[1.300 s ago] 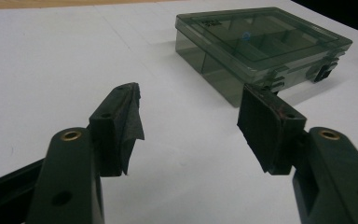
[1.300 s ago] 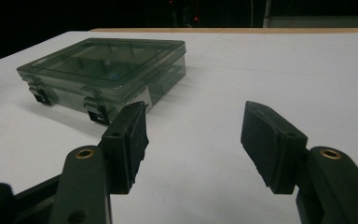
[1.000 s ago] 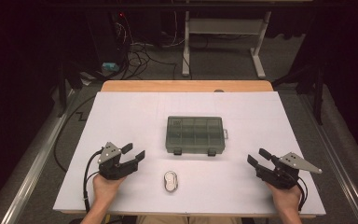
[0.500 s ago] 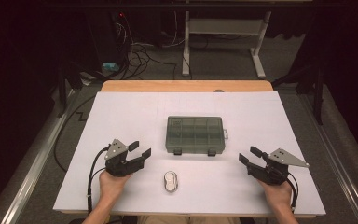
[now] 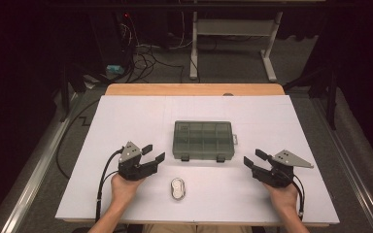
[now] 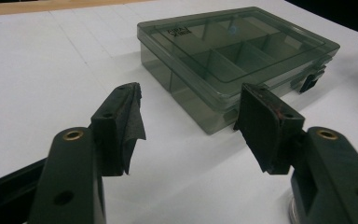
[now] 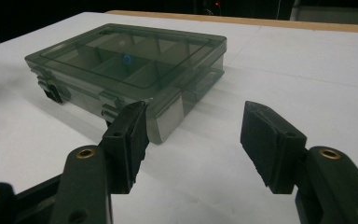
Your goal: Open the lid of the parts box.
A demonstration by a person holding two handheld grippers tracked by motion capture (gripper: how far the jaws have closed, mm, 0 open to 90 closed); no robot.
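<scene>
both claws are spread wide with nothing in them. left claw (image 5: 151, 154) sits off the near left corner of the smoky grey see-through plastic compartment box (image 5: 203, 139), right claw (image 5: 254, 161) off the near right corner, each aimed inward at it and neither touching.

the box lies flat around the middle of the white-covered bench (image 5: 126, 116), lid down, its two dark latches on the edge that faces the person. in the left claw view the box (image 6: 233, 60) is just past the open pads with a corner pointing between them, and the right claw view has its own corner of the box (image 7: 135, 70) in much the same spot. i can see the dividers through the lid but can't make out anything inside the cells.

a small white and silver oval thing (image 5: 177, 188) lies on the bench closer to the person, between the two hands, well short of the box. too small to say what it is.

my guess is the symmetric setup is on purpose: one claw to steady the box, the other to work the latches, or a two-sided pick up. latches facing the person makes the first more likely imo.
</scene>
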